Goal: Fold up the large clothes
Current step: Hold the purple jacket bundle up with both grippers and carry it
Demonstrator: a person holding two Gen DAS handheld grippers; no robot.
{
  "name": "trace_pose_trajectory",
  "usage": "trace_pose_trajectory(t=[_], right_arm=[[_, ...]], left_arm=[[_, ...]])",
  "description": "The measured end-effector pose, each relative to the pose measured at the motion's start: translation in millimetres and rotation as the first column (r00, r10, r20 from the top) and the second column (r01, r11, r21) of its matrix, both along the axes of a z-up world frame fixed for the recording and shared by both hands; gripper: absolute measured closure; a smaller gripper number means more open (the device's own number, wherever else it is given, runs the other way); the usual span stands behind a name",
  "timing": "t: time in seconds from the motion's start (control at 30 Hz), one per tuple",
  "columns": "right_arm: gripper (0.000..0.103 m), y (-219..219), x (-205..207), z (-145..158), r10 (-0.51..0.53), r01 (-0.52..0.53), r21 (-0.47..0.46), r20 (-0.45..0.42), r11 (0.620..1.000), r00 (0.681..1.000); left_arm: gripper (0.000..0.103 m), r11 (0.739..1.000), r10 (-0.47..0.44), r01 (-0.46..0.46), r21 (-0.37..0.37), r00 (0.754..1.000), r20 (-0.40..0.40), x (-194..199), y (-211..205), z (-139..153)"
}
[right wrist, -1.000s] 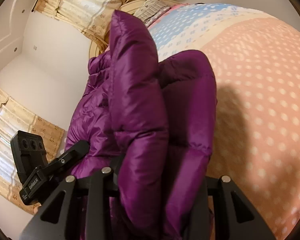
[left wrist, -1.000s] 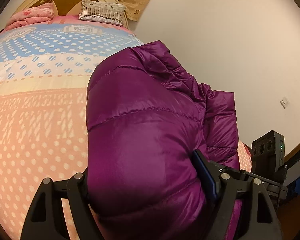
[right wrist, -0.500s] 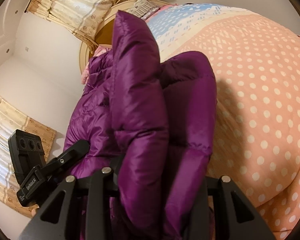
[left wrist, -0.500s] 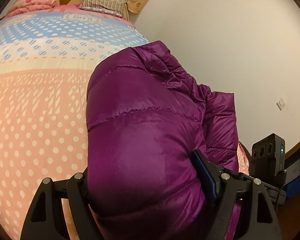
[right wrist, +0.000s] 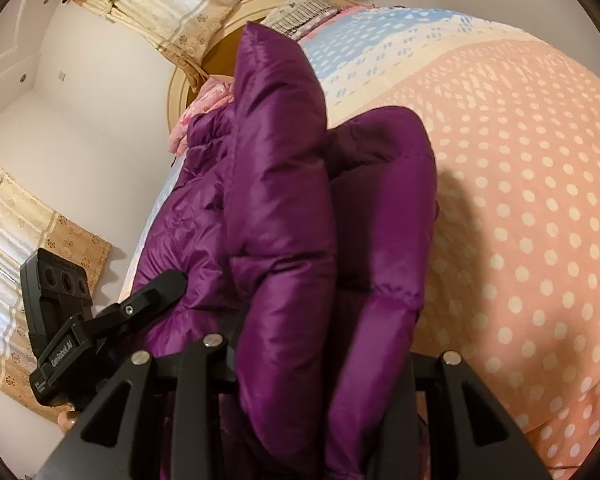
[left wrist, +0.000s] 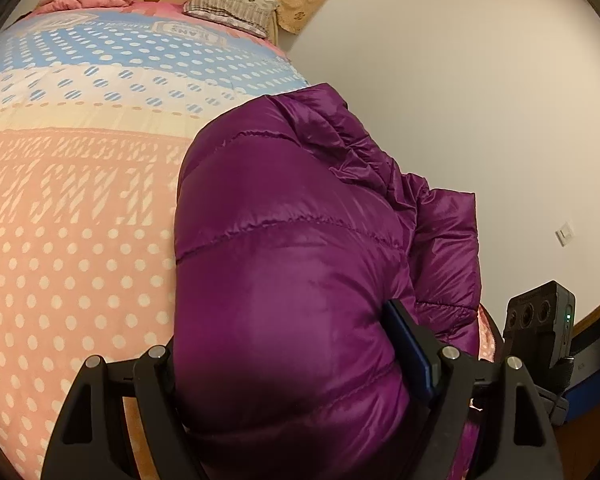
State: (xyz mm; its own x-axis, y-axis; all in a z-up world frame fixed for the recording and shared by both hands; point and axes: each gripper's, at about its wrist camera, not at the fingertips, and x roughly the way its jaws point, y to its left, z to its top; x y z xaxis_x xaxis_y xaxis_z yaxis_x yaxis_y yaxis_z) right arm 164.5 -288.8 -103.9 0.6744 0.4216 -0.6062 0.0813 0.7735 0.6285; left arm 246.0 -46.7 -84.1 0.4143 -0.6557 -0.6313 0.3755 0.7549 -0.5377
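Holding the purple down jacket [left wrist: 300, 280] requires both grippers at this stage. The left gripper [left wrist: 296, 368] has its jaws clamped on a thick quilted bundle of the jacket, which fills the gap between them. The right gripper [right wrist: 312, 364] has its jaws closed on another bunched section, with 2 padded lobes standing up from the grip.

Position of the garment: the jacket hangs between the 2 grippers above the bed [left wrist: 72, 208], over the polka-dot quilt [right wrist: 520, 184]. Whether any part of it touches the quilt cannot be determined from either view. A pillow [left wrist: 232, 8] lies at the head of the bed, well apart from the jacket.

Progress assessment: the jacket appears gathered and doubled in the grip, not laid flat. No finished fold is visible on the bed. The task is judged to be at an early or middle stage.

Remaining work, as judged:
1. Lay the jacket on the quilt.
2. Flatten the padded panels.
3. Fold the sleeves and body.

Caution: the slick, puffy fabric is likely to spring open after release.
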Motion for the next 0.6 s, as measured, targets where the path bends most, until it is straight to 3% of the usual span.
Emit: trace_pose_trajectory(t=[0.3, 0.6], right_arm=[[0.065, -35.9, -24.2, 17.8, -0.101, 0.101, -0.007, 0.045, 0.995, 0.994], [0.065, -93.1, -64.8, 29.8, -0.263, 0.265, -0.035, 0.058, 0.964, 0.963]], left_arm=[[0.022, 0.990, -0.142, 0.142, 0.007, 0.989, 0.046, -1.8, -64.1, 19.5], [0.022, 0.952, -0.306, 0.306, -0.009, 0.952, 0.030, -3.3, -150.5, 15.7]])
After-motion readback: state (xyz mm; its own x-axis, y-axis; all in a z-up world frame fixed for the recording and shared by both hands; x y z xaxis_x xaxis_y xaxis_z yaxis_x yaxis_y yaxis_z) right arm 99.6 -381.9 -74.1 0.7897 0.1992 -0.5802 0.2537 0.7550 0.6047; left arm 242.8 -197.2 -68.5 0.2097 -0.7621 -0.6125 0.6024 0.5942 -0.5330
